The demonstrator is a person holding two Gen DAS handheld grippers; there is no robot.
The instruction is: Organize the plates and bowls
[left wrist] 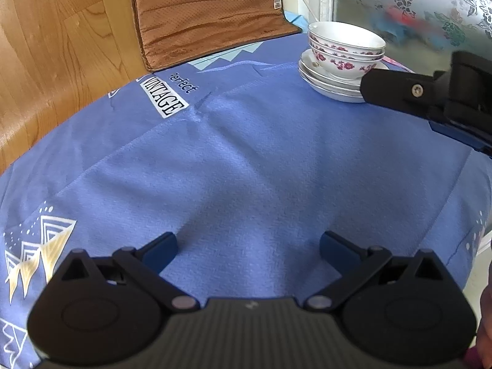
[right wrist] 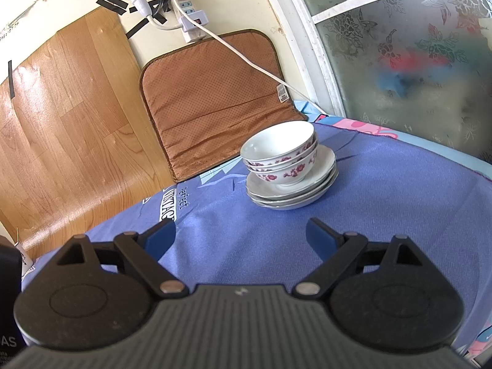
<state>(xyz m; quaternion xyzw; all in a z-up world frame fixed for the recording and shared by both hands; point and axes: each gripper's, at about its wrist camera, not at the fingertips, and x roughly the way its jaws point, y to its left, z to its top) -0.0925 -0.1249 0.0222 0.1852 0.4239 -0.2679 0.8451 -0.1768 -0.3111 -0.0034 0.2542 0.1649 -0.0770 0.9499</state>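
Note:
Three white bowls with pink flowers sit nested on a stack of white plates at the far side of the blue cloth-covered table. My left gripper is open over bare cloth, well short of the stack. My right gripper is open too, a short way in front of the plates with nothing between its fingers. In the left wrist view one black finger of the right gripper reaches in from the right, close to the plates' edge.
A brown cushion leans against the wall behind the table. A white power strip and its cord hang on the wall above it. A frosted floral glass door stands at the right. Wood-pattern panelling covers the left.

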